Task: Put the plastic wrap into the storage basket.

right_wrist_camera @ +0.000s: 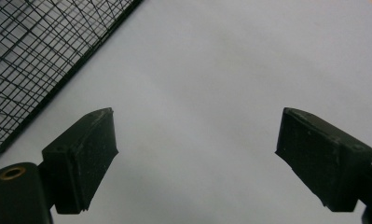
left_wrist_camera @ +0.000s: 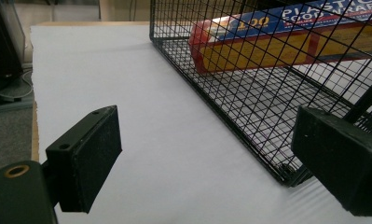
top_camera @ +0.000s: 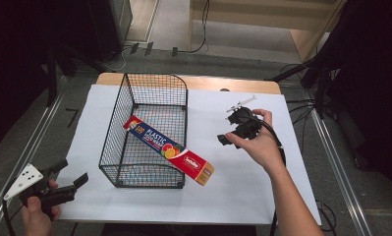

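A black wire basket stands on the white-covered desk, and a long box of plastic food wrap lies slanted across it: its far end sits inside against the mesh, its near end pokes out over the basket's front right corner and reaches toward the desk.

The box's long axis runs from far left to near right, so the jutting end points roughly toward the person's right side. The right gripper is held above the desk just to the right of the basket, fingers spread wide with nothing between them; in the right gripper view they look down on bare white surface with the basket's mesh at the upper left. The left gripper waits at the near left corner of the desk, well apart from the box, its fingers likewise wide apart and empty, facing the basket's near corner.

My guess is that the right gripper is the nearer 1 to the box's exposed end, which lies to its near left.
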